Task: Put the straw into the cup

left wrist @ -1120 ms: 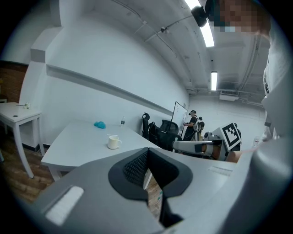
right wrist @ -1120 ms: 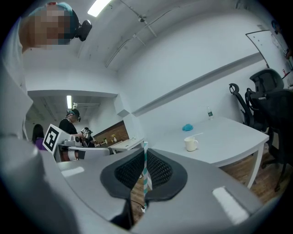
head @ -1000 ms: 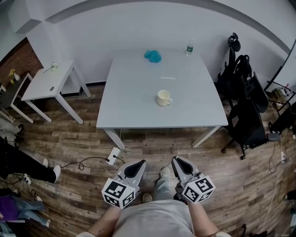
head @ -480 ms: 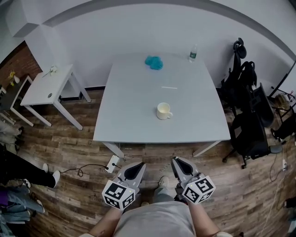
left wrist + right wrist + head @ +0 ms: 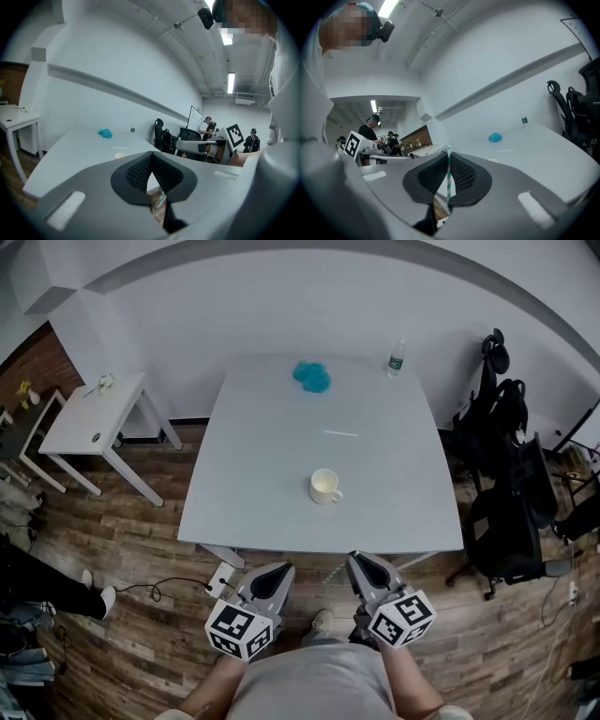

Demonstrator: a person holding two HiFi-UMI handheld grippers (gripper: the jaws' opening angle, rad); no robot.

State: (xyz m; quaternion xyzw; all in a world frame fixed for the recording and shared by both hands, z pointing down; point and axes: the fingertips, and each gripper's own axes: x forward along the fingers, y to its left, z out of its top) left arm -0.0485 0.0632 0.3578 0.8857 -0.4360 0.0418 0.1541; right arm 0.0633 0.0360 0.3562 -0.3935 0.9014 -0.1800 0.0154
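Desk (image 5: 262, 474) and cup (image 5: 324, 487) sit nearer now, so the approach is under way. Right tongs (image 5: 448, 157) pinch the striped straw (image 5: 449, 176); left tongs (image 5: 151, 155) closed, empty.

Counter (image 5: 272, 474): top is seen as smooth and matt, pale grey, laminate look. Floor (image 5: 141, 549): wood planks, grain is clearly shown, low sheen. Cup (image 5: 325, 487): cream, glossy, ceramic look. Teal cloth (image 5: 311, 376): crumpled, soft, matt. Bottle (image 5: 397, 358): clear plastic. Left claw (image 5: 151, 161) and right claw (image 5: 448, 159): shells are moulded in matt grey plastic. The pads (image 5: 136, 175) are finished black, finely ribbed, rubbery. Straw (image 5: 449, 185): paper look, matt, white with teal stripes. Marker cubes (image 5: 239, 631): flat black-and-white print.
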